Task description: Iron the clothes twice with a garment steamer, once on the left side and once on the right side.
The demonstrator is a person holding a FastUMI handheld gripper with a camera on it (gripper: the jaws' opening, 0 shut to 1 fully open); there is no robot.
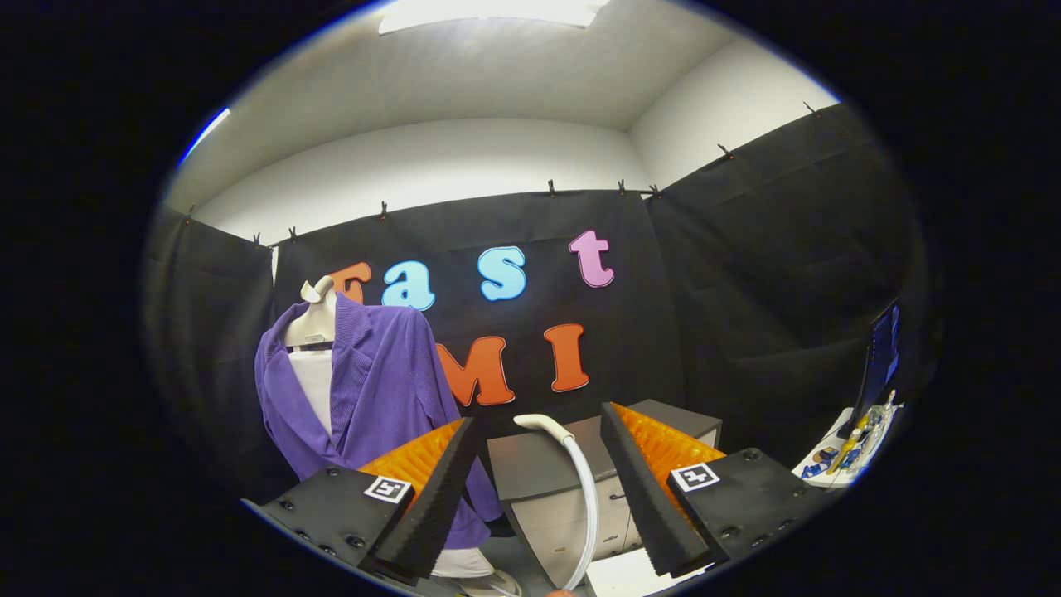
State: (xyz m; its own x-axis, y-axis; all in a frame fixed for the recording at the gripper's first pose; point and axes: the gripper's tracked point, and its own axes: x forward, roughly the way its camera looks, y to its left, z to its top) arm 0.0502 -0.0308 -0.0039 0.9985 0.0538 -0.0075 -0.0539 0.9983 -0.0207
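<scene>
Steamer wand waiting between my spread fingers as I am approaching it, purple jacket hanging off to the side.

The garment steamer's white wand [572, 473] is standing up between the fingers of my gripper [539, 489], which I am holding wide apart and touching nothing; its curved head is rising just above the front edge of the grey cabinet [539, 464] behind it. The purple jacket [373, 390] is hanging on a pale mannequin [313, 319] beyond my one finger, beside the cabinet's side edge. I am judging the smooth, rounded hose likely to slip or twist if I am closing off-centre, and it could swing into the cabinet. The wand's base is being cut off below, the jacket's hem is hiding behind my finger, and the clutter on the far white table [829, 468] is too small to name.
</scene>
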